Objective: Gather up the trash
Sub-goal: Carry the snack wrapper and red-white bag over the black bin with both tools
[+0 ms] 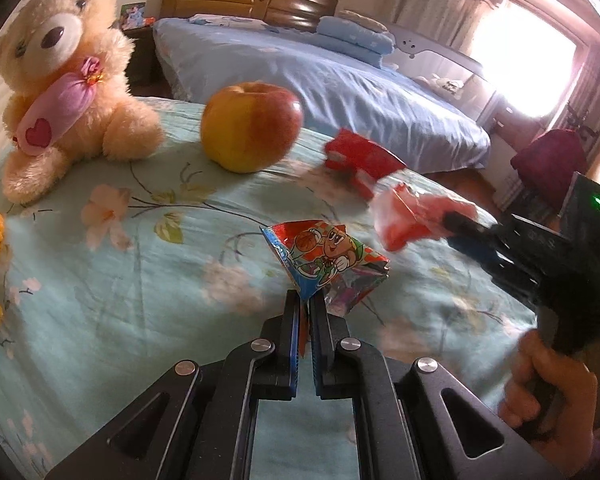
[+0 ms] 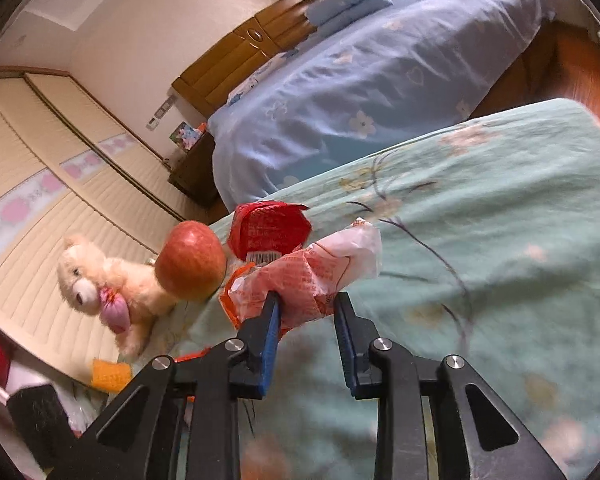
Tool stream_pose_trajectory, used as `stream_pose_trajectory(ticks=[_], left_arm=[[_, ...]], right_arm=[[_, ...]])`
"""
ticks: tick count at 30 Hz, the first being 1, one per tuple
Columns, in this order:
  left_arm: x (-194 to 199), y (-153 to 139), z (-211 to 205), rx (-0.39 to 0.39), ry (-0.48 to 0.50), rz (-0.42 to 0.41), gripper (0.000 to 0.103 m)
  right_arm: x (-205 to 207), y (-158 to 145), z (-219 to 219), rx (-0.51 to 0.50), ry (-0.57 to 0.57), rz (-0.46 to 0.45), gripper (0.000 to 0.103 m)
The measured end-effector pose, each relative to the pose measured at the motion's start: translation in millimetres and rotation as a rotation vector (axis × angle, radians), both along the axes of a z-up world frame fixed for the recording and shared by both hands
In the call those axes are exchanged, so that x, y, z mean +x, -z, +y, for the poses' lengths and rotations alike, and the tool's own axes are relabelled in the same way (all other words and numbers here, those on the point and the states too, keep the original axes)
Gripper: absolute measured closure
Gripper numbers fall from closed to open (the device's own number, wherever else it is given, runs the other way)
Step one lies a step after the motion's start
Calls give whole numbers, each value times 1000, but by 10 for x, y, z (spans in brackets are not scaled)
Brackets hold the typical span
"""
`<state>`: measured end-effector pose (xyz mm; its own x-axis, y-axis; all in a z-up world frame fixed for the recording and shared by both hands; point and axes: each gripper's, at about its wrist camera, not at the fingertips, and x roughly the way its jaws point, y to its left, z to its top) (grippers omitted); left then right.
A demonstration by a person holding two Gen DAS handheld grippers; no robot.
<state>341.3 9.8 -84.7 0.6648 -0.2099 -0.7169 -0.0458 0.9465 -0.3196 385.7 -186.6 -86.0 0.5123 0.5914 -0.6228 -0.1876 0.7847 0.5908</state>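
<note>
Black gripper arms fill the bottom of both views. Beyond them a bed with a green flowered sheet point(image 1: 100, 280) spreads across the lower half of each frame, and a second bed with a blue cover point(image 1: 320, 80) lies behind it, toward the top.

A cream teddy bear point(image 1: 60, 76) sits at the upper left of the left wrist view, on the green sheet. An apple point(image 1: 251, 126) stands just right of it, near the upper middle. A red carton point(image 1: 358, 160) lies right of the apple, blurred.

At the bottom middle, the left gripper point(image 1: 305, 300) is closed tight on the corner of a colourful cartoon snack wrapper point(image 1: 328, 264), which sticks up from its tips at the centre of the frame.

The right gripper point(image 2: 306, 300) has a narrow gap, and a crumpled red-and-white wrapper point(image 2: 312, 276) sits between its fingers at the middle of the right wrist view; the left finger touches it. A hand point(image 1: 548, 392) holds that gripper at the lower right of the left view.
</note>
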Motion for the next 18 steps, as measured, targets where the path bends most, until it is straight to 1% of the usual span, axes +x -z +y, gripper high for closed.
stream_pose_trajectory(ticks=[6, 13, 15, 18], left_arm=[[-137, -59, -263, -11, 59, -9, 99], [-317, -119, -643, -13, 150, -13, 99], [-360, -117, -727, -13, 171, -12, 99], [-405, -105, -821, -8, 196, -7, 99]], right_arm=[[-483, -106, -361, -6, 10, -33, 77], [-1007, -145, -860, -10, 81, -55, 77], [-1123, -152, -970, -32, 101, -69, 77], [-1267, -110, -1058, -95, 77, -71, 77]])
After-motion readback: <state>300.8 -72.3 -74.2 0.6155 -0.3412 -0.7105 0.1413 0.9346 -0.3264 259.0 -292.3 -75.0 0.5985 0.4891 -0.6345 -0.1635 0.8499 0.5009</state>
